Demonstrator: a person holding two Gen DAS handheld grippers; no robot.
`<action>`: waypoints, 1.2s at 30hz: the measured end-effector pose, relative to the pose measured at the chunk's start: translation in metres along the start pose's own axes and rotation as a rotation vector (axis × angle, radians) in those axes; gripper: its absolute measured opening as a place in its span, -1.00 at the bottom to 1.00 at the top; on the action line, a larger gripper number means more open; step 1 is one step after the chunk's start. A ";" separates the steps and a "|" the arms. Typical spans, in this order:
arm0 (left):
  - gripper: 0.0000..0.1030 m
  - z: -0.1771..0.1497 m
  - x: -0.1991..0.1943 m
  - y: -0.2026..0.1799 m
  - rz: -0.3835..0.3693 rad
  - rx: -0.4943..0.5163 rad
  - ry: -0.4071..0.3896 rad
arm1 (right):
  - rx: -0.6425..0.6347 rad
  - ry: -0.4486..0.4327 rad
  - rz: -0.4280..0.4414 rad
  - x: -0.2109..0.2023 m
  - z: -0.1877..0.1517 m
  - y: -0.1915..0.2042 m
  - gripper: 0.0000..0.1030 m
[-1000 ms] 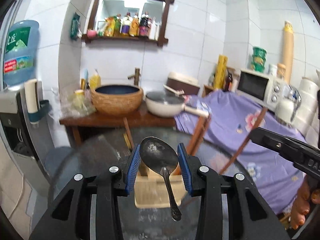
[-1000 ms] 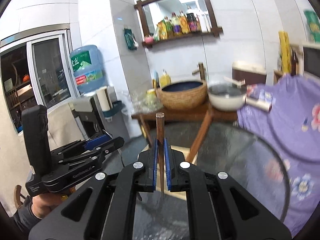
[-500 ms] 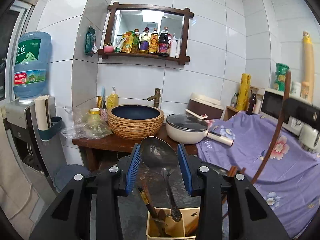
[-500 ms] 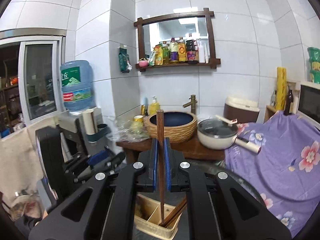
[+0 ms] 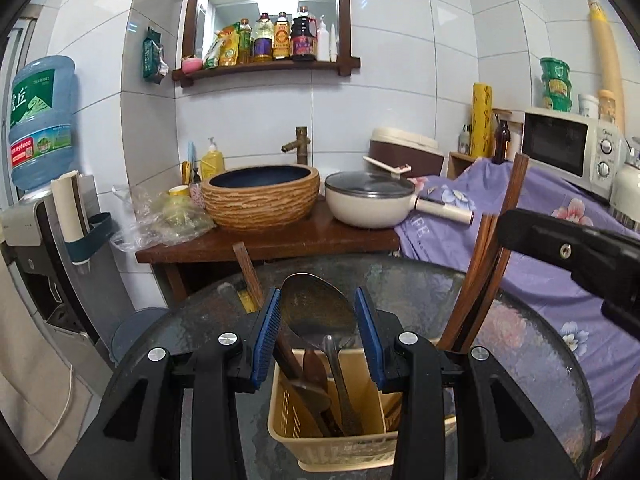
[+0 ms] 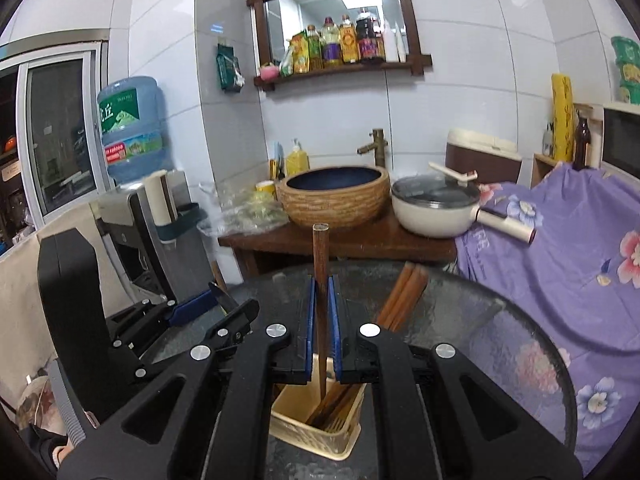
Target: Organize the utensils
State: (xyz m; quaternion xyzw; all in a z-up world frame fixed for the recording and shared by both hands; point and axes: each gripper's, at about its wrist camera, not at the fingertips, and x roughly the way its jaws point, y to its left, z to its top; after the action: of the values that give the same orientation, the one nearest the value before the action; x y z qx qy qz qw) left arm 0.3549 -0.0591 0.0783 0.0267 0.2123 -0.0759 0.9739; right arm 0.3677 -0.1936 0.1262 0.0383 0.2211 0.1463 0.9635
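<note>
Left wrist view
Left tongs: blue pads stand on either side of the metal spoon; whether they touch the bowl I cannot tell.
Metal spoon: bowl up at 12 o'clock, handle running down into the beige caddy.
Beige caddy: at 6 o'clock on the glass desk, with dark wooden utensils leaning in its left compartment.
Right tongs: seen only as a black body at 3 o'clock, with brown chopsticks rising beside it.

Right wrist view
Right tongs: closed, gripping a single upright chopstick.
Chopstick: lower tip inside the caddy at 6 o'clock.
Other chopsticks: leaning out of the caddy toward 1 o'clock.
Left tongs: at 9 o'clock, blue pads apart.
Behind the desk: wooden stand with woven basin and white pot.
</note>
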 end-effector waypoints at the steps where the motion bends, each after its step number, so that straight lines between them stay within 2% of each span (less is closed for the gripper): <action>1: -0.28 -0.003 0.002 -0.001 -0.003 0.006 0.010 | 0.000 0.007 -0.003 0.002 -0.005 -0.001 -0.85; 9: -0.23 -0.021 0.012 -0.001 -0.013 0.042 0.062 | 0.009 0.029 -0.008 0.011 -0.022 -0.009 -0.85; 11: -0.09 -0.022 0.010 0.000 -0.010 0.041 0.058 | 0.008 0.022 -0.013 0.009 -0.023 -0.011 -0.85; 13: 0.17 -0.021 0.004 0.003 -0.008 0.037 0.042 | 0.012 0.015 -0.018 0.005 -0.021 -0.013 -0.83; 14: 0.19 -0.021 0.001 0.005 -0.007 0.037 0.034 | 0.016 0.011 -0.015 0.001 -0.021 -0.015 -0.81; 16: 0.31 -0.021 -0.011 0.008 -0.011 0.035 0.016 | 0.029 -0.004 -0.002 -0.009 -0.023 -0.017 -0.61; 18: 0.49 -0.023 -0.024 0.010 -0.017 0.037 0.000 | 0.042 -0.031 0.001 -0.023 -0.026 -0.019 0.06; 19: 0.62 -0.027 -0.034 0.012 -0.011 0.037 -0.014 | 0.047 -0.051 -0.006 -0.031 -0.029 -0.019 0.12; 22: 0.82 -0.040 -0.057 0.015 -0.010 0.033 -0.044 | 0.038 -0.042 0.006 -0.050 -0.045 -0.015 0.21; 24: 0.87 -0.055 -0.074 0.018 -0.002 0.034 -0.052 | 0.045 -0.044 0.017 -0.062 -0.059 -0.013 0.57; 27: 0.88 -0.086 -0.099 0.024 0.016 0.011 -0.070 | 0.007 -0.060 0.013 -0.087 -0.092 -0.001 0.69; 29: 0.88 -0.111 -0.113 0.027 0.003 -0.002 -0.047 | -0.019 -0.067 0.009 -0.102 -0.118 0.009 0.83; 32: 0.88 -0.142 -0.127 0.024 0.003 -0.013 0.018 | -0.029 -0.063 0.000 -0.123 -0.159 0.022 0.84; 36: 0.88 -0.177 -0.154 0.016 0.040 -0.005 0.035 | 0.020 -0.054 0.004 -0.152 -0.206 0.031 0.88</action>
State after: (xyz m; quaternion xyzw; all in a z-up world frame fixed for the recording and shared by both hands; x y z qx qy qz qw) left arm 0.1470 -0.0074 -0.0178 0.0296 0.2288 -0.0556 0.9714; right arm 0.1391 -0.2076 0.0084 0.0524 0.1961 0.1448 0.9684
